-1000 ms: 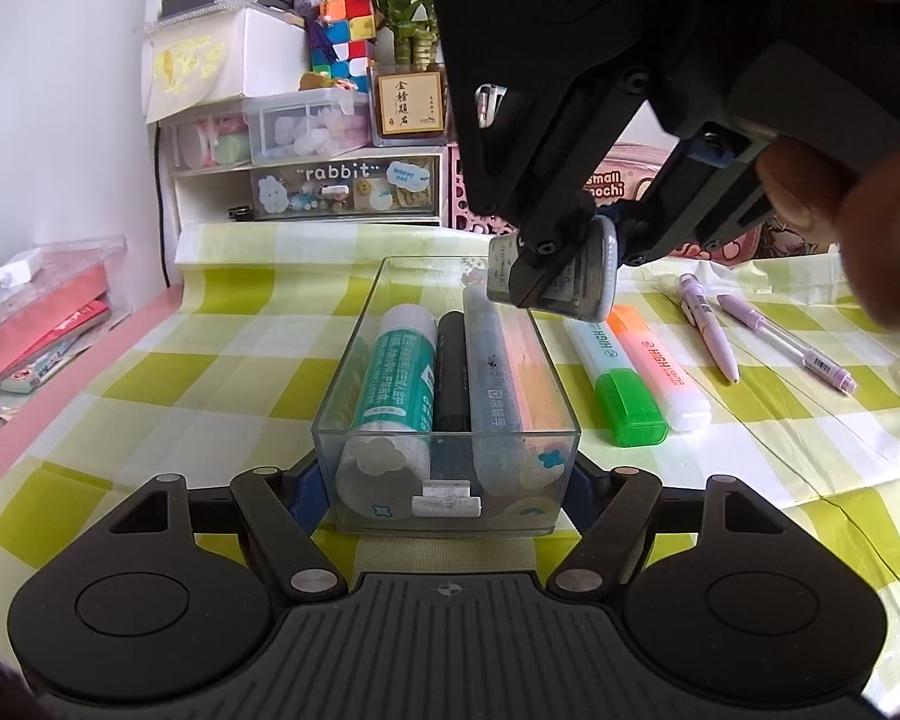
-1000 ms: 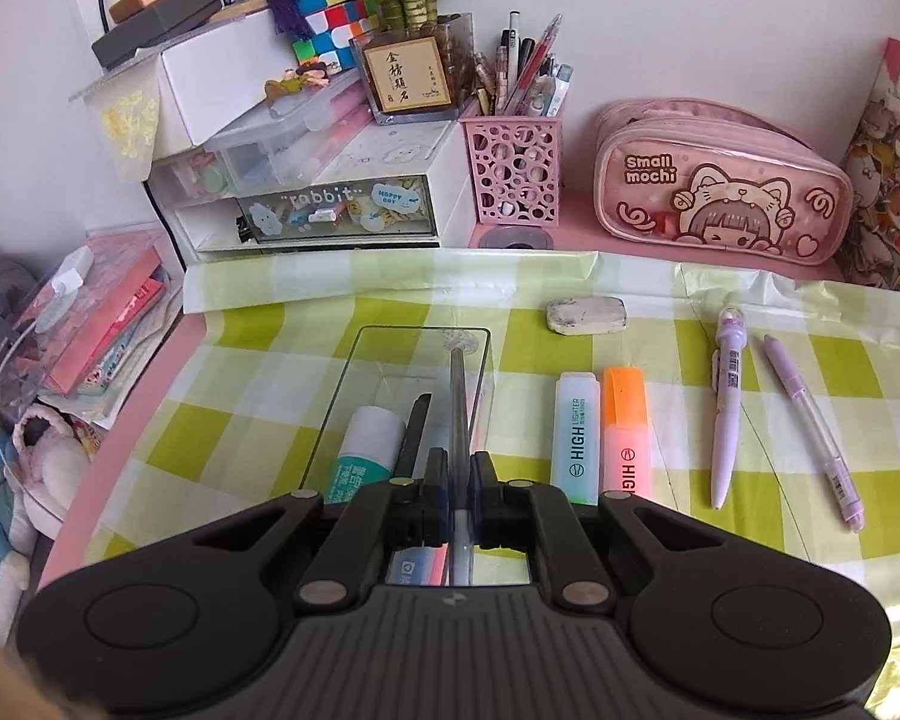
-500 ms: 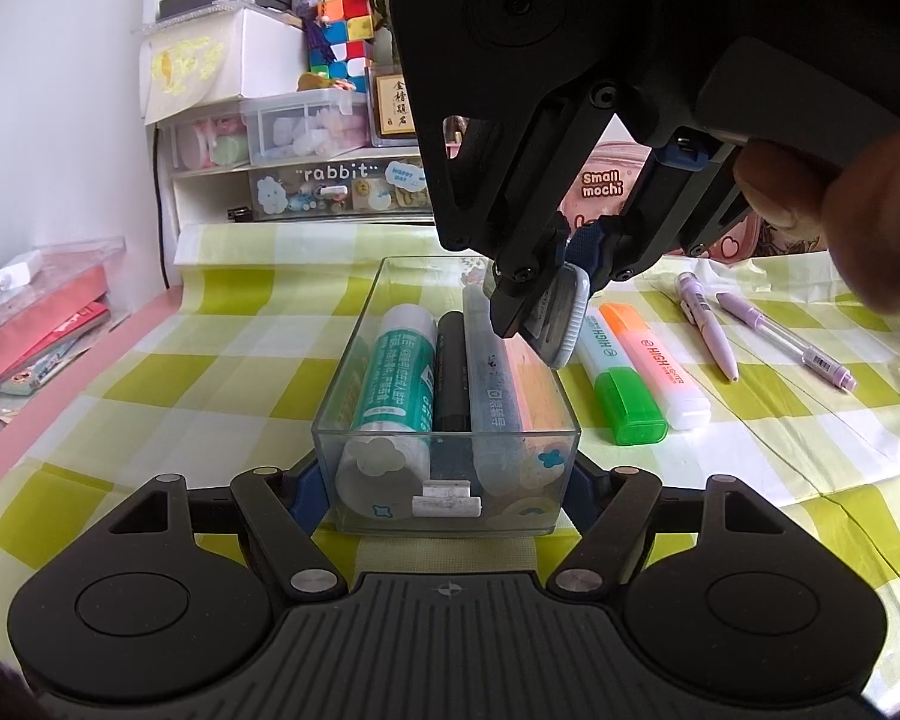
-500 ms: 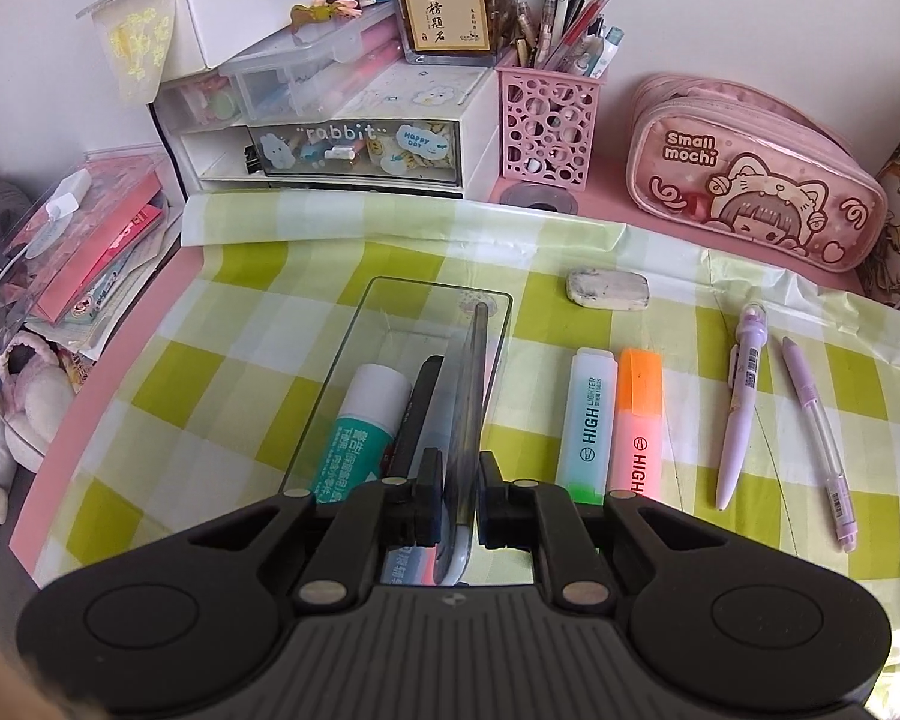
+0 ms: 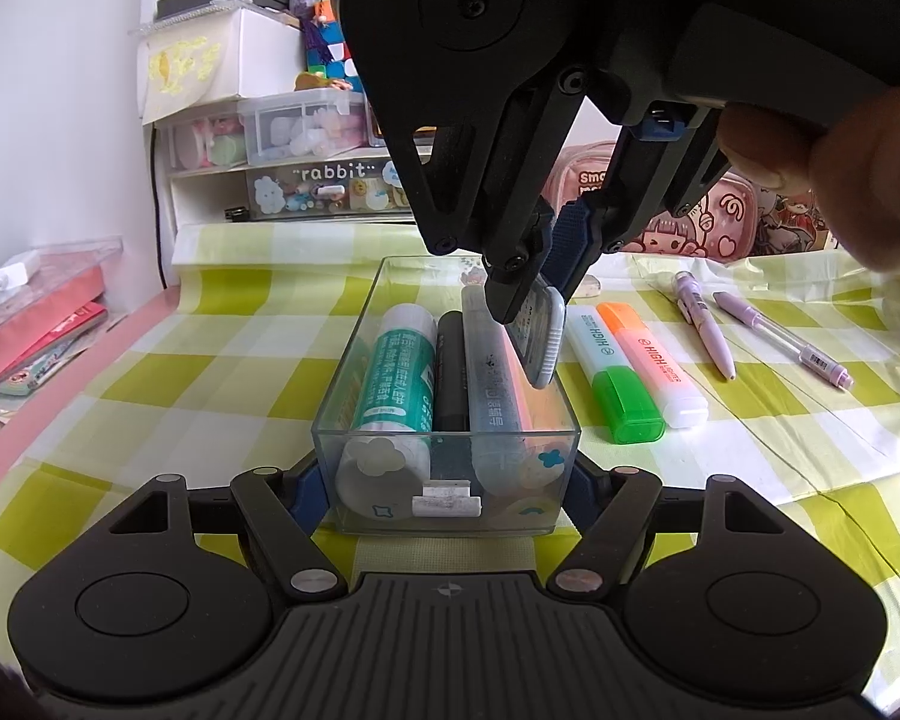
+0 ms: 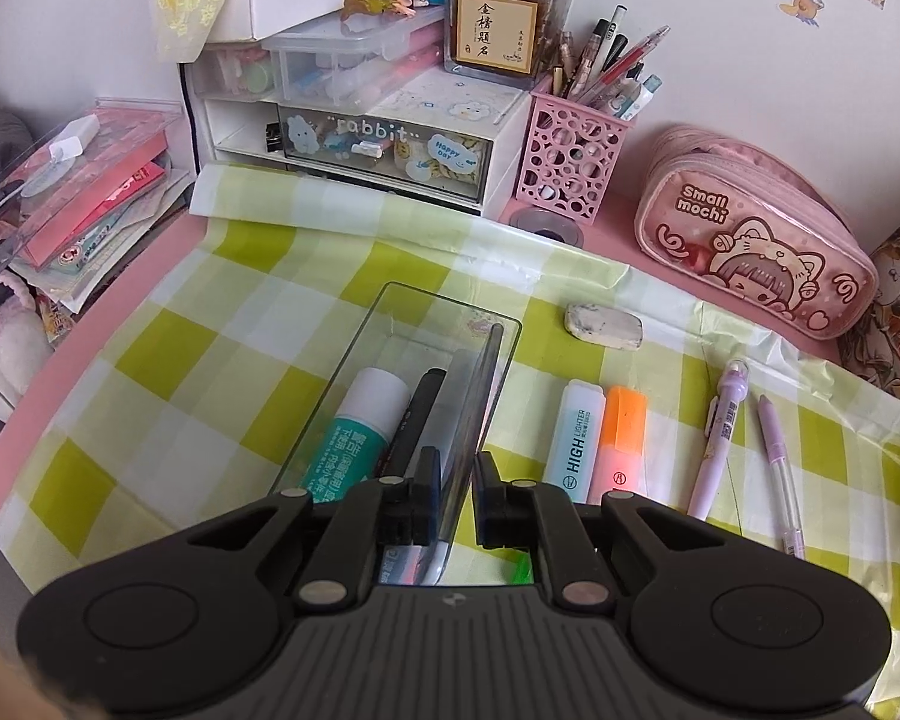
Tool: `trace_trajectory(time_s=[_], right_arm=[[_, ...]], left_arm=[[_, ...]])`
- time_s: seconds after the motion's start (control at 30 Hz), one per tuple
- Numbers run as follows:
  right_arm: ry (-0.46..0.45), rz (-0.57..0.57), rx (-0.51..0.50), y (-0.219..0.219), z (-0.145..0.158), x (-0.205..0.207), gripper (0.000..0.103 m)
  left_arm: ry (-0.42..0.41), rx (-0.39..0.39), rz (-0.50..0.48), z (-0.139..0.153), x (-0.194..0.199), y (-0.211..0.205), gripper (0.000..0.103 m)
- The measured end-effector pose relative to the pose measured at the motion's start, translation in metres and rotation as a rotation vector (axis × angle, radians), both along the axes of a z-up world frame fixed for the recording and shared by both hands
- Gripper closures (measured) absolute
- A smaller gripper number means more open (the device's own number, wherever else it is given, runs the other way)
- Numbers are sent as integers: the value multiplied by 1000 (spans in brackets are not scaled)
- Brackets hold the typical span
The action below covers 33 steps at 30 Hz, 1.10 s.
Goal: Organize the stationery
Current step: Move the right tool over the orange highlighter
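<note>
A clear plastic box (image 5: 354,372) (image 6: 360,354) stands on the checked cloth and holds a green glue stick (image 5: 399,384) (image 6: 360,426), a black marker (image 5: 450,372) (image 6: 417,414) and a grey tube (image 5: 489,384). My left gripper (image 5: 447,483) is shut on the box's near end. My right gripper (image 5: 528,294) (image 6: 450,501) hangs over the box's right side. Its jaws have parted, and a flat grey case (image 5: 540,336) (image 6: 468,420) leans between them into the box.
Green (image 5: 615,384) (image 6: 573,441) and orange (image 5: 654,360) (image 6: 621,444) highlighters lie right of the box, then two purple pens (image 5: 705,324) (image 6: 720,438). An eraser (image 6: 603,327), pink pencil case (image 6: 750,258), pink pen cup (image 6: 573,150) and drawer unit (image 6: 384,144) stand behind.
My right gripper has come down with the grey case into the box's right side, and its jaws have opened a little. The left gripper has stayed on the box.
</note>
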State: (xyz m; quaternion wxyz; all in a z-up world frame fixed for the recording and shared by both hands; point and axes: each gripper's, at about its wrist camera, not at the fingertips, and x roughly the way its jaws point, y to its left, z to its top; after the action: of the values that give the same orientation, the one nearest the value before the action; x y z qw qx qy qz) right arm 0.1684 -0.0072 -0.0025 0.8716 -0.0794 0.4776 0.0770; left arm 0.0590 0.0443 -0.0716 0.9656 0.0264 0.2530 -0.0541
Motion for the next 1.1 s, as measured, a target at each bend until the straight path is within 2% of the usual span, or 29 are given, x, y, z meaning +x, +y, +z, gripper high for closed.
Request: trace_trajectory(time_s=[0.23,0.57,0.97,1.1], right_arm=[[38,29,-54,3,4,6,98],[73,69,-139,14,-4,7,97],[56,75,-30,-1,0,-7,98],[11,64,37,-11,9,-10,97]], left_arm=[[-26,52,-2,-1,-4,-8,31],[-26,61,-1,-1,-5,-9,31],[-30,71,-3,-1,-6,-10,31],[-26,60,-4,-1,-6,-9,31]])
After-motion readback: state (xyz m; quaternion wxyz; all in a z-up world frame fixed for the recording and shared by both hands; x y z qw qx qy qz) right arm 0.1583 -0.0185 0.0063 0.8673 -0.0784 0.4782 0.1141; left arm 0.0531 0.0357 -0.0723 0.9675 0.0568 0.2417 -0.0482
